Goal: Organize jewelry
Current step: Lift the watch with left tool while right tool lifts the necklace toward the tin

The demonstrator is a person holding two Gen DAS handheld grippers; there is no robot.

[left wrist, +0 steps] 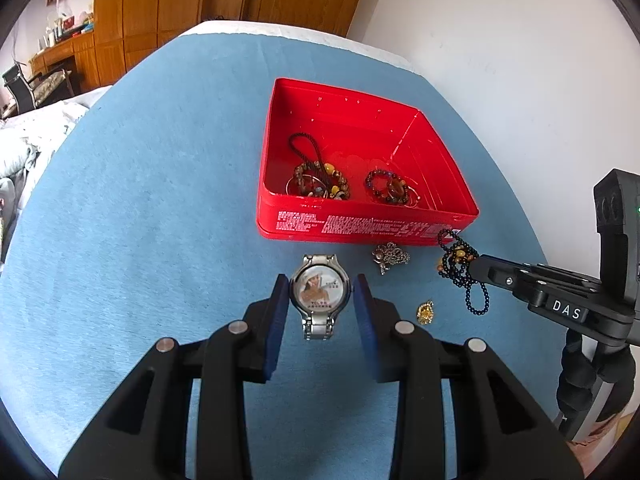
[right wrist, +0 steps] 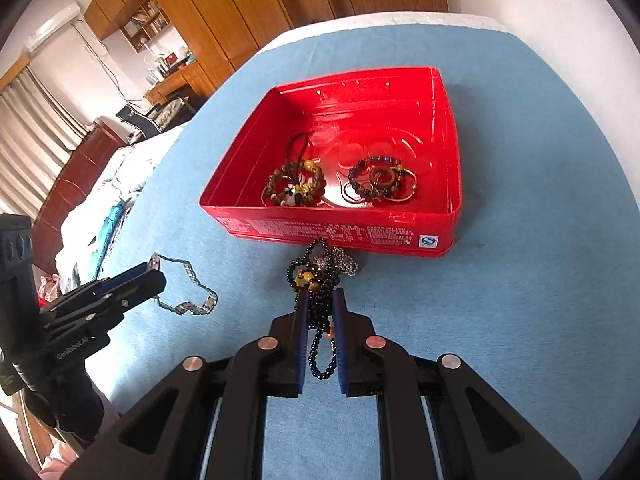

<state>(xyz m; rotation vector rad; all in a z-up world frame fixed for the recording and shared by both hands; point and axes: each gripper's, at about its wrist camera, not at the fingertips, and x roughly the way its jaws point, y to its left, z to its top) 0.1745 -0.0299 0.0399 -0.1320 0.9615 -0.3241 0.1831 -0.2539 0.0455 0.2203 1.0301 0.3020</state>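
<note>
One red tin (left wrist: 360,232), one watch (left wrist: 319,294), two tools.

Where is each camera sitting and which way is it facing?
Left wrist: on the left gripper, looking forward and down at the watch between its pads; right gripper enters from the right.
Right wrist: on the right gripper, looking down at the black bead strand it clamps; left gripper enters from the left.
Shared: red tin, blue cloth, wooden cabinets behind.
</note>
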